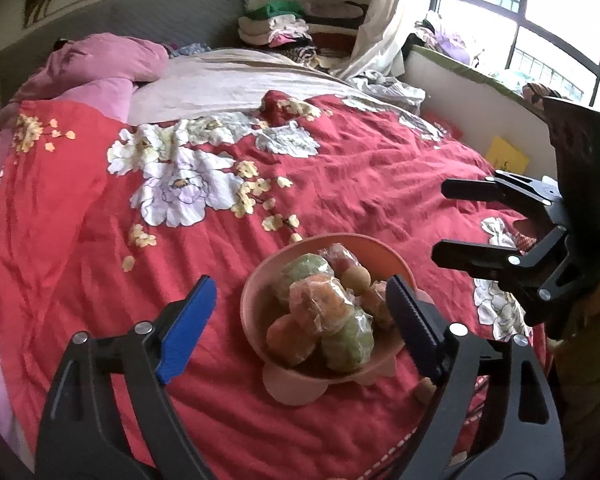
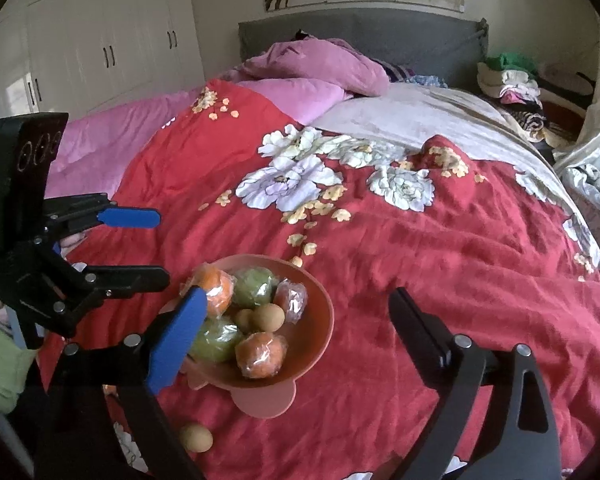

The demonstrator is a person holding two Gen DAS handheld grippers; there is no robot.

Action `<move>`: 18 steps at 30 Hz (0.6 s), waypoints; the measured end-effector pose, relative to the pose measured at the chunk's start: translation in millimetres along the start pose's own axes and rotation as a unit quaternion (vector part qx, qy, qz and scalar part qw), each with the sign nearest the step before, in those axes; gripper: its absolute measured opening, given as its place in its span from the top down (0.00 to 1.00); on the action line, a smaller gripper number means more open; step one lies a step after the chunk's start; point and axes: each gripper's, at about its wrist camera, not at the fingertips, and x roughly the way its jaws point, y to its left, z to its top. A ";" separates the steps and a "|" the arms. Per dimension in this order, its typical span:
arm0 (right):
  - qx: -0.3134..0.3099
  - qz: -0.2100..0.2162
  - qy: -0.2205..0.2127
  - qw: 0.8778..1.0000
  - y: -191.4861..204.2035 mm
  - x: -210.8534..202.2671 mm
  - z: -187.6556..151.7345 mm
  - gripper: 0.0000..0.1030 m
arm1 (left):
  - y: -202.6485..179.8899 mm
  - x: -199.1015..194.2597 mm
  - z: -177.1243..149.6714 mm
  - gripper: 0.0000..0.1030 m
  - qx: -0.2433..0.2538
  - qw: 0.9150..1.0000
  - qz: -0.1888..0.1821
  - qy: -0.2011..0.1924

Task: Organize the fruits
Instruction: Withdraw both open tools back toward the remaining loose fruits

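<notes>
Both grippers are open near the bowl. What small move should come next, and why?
Probably lower the right gripper toward the small brown fruit that lies on the red bedspread in front of the pink bowl. It appears to be the only fruit outside the bowl; the wrapped fruits are already inside. Both the right gripper and the left gripper are open and hold nothing.

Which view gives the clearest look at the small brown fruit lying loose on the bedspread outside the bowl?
The right wrist view: the loose brown fruit lies whole and unobstructed below the pink bowl. In the left wrist view it is partly hidden behind a gripper finger.
</notes>
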 end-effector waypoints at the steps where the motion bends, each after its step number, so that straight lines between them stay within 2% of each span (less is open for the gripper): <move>1: 0.001 -0.001 -0.002 1.000 0.4 -1.6 0.4 0.10 | 0.4 -1.6 0.1 0.21 -0.001 1.000 0.001 -0.001; 10: -0.003 -0.012 -0.012 1.000 4.1 -12.6 0.5 0.06 | 0.9 -14.2 -0.6 0.11 -0.009 1.000 0.012 -0.013; 18: -0.009 -0.014 -0.019 1.000 9.2 -22.5 -1.8 0.05 | -1.0 -22.9 -5.3 0.10 -0.018 0.999 0.022 -0.014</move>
